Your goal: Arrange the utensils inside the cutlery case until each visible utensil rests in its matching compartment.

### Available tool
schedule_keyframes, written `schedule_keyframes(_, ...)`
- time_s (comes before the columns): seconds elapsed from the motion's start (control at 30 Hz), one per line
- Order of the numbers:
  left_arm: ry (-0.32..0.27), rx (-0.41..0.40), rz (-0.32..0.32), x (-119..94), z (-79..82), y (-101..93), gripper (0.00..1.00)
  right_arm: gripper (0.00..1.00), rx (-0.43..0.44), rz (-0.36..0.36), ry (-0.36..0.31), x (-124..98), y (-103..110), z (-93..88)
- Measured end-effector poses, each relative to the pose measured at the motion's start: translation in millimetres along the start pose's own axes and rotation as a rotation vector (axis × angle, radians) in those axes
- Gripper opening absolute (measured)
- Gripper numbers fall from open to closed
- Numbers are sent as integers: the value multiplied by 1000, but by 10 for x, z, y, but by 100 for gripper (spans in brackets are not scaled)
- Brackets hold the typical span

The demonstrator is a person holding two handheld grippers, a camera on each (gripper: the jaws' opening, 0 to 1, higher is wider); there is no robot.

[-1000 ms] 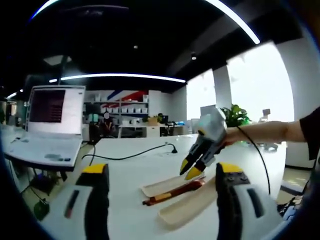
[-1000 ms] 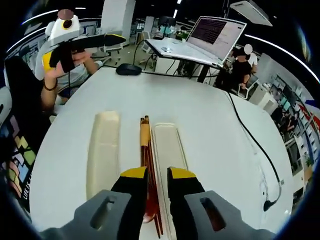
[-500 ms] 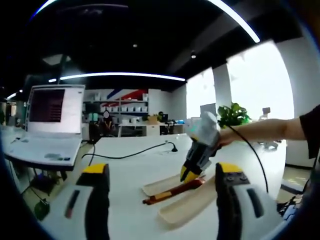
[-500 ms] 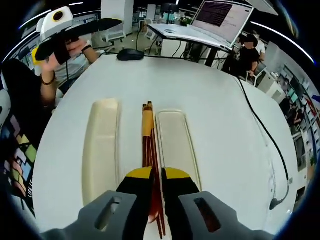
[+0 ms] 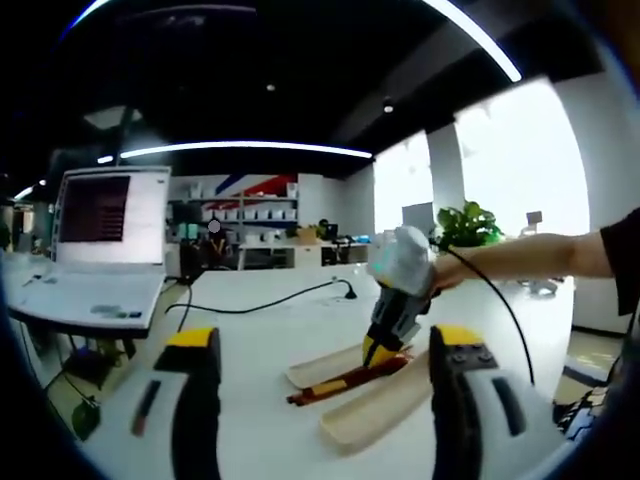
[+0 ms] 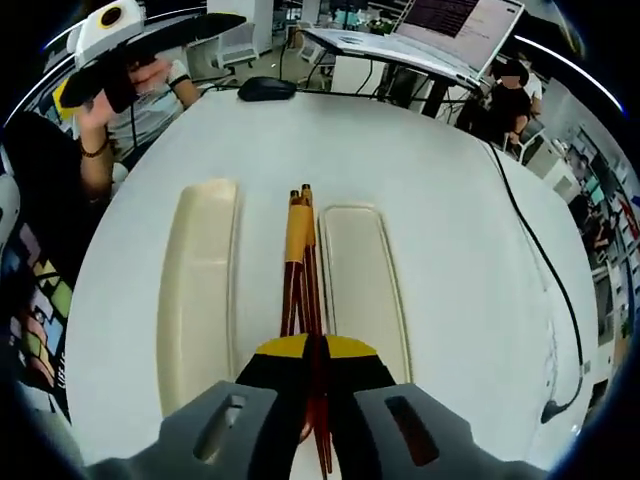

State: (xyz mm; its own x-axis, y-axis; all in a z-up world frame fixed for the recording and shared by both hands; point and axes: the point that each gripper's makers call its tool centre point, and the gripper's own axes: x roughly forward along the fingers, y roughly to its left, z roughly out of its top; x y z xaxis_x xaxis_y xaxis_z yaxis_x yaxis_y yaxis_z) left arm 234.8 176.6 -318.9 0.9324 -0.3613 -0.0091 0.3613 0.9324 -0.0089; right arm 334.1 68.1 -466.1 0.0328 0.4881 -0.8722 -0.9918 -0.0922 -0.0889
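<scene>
Right claw [image 6: 312,347] now clamped on utensils [image 6: 301,262]; left claw [image 5: 318,345] wide.

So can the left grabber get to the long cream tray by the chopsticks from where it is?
Probably yes. The left gripper hangs open above the table, and the nearer cream tray lies bare before it. The right gripper is busy beside it on the chopsticks.

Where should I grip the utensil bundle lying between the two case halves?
Grip the utensils at their near, dark red end, coming from above with jaws across the bundle. It lies flat and lengthwise between the case halves, leaving little side room. The right gripper looks shut there.
</scene>
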Motion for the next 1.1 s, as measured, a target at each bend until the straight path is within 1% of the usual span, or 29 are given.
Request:
schedule_keyframes(0.37, 2, 0, 1, -1, -3, 2, 90, 4, 2, 11, 12, 5, -7, 3)
schedule_keyframes(0.67, 3, 0, 1, -4, -4, 2, 90, 6, -3, 35, 48, 12, -29, 5)
schedule_keyframes(0.73, -5, -2, -4, -4, 13, -4, 90, 7, -12, 40, 37, 22, -25, 27)
schedule_keyframes(0.8, -9, -2, -6, -7, 20, -10, 90, 7, -2, 49, 35, 32, -39, 42)
schedule_keyframes(1.03, -7, -5, -5, -7, 13, 4, 90, 10, -10, 69, 66, 46, -56, 54)
schedule_keyframes(1.1, -6, -5, -7, -6, 13, 1, 90, 12, -4, 63, 56, 62, -70, 85)
